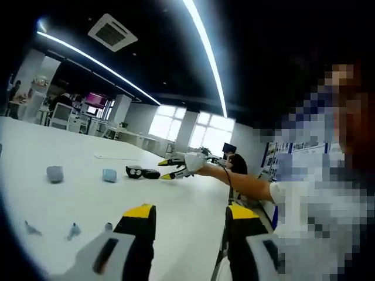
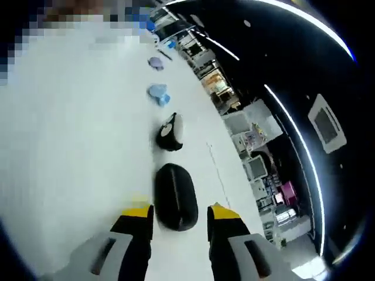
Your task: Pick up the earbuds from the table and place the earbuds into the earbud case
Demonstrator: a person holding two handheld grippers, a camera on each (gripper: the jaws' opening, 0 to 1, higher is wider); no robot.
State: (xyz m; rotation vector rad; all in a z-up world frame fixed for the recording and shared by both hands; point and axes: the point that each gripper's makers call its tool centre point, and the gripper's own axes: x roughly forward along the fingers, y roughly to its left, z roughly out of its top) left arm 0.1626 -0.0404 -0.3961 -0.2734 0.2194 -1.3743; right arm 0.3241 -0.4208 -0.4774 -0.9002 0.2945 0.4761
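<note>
Three small blue-grey earbuds (image 1: 73, 231) lie on the white table (image 1: 176, 222) just ahead of my left gripper (image 1: 188, 215), which is open with nothing between its fingers. Farther off stand a grey-blue case (image 1: 54, 173), a light blue case (image 1: 109, 175) and an open black case (image 1: 135, 171). A gloved hand holds my right gripper (image 1: 169, 168) beside a black oval piece (image 1: 153, 174). In the right gripper view, my right gripper (image 2: 180, 215) is open, with the near end of the black oval piece (image 2: 174, 196) between its tips. The open black case (image 2: 170, 133) lies beyond.
Past the black case in the right gripper view sit the light blue case (image 2: 158, 92) and a purplish case (image 2: 156, 62). A person's arm (image 1: 246, 182) reaches over the table from the right. Desks and shelves (image 1: 64, 114) stand behind the table's far edge.
</note>
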